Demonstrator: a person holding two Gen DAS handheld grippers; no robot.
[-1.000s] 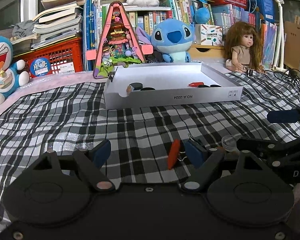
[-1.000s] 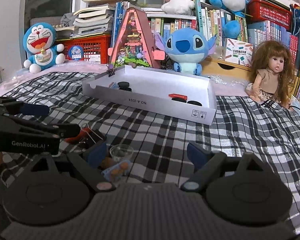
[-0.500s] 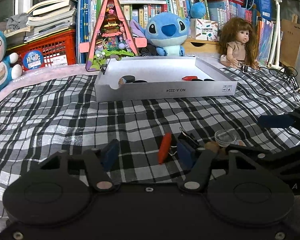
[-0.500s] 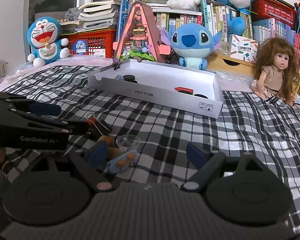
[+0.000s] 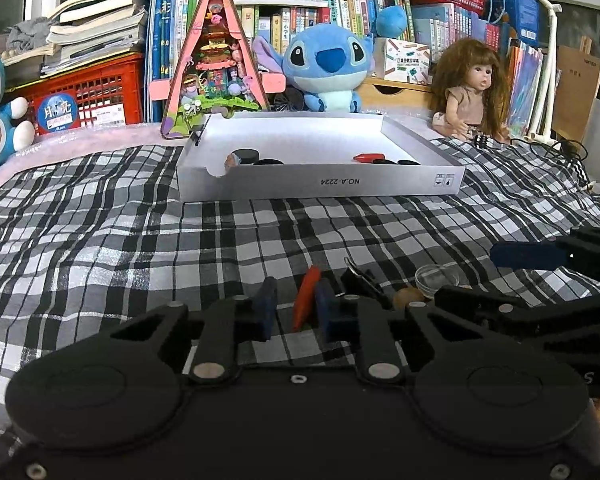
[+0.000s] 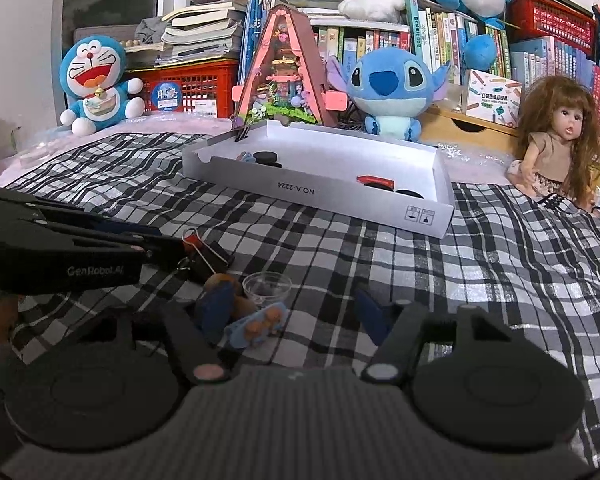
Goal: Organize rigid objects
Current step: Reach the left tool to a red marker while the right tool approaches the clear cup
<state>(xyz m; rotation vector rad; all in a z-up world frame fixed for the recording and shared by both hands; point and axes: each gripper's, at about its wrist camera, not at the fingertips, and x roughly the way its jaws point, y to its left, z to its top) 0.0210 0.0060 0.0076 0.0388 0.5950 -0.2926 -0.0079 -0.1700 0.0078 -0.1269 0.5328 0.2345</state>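
A red binder clip stands on the checked cloth between the fingers of my left gripper. The jaws are closing: the right pad is against the clip and a sliver of cloth still shows at the left pad. A black binder clip with wire handles lies just beside it. My right gripper is open and closing. A small blue piece with orange figures lies between its fingers, untouched. A clear little cup and a brown lump sit just beyond. The white box holds black discs and a red piece.
Plush toys, a doll, a pink triangular toy house, books and a red crate line the back behind the box. Cables trail at the far right. Checked cloth spreads to the left.
The left jaws have come in from wide apart to narrow around the red clip. The right jaws have narrowed a little. Neither hand has shifted.
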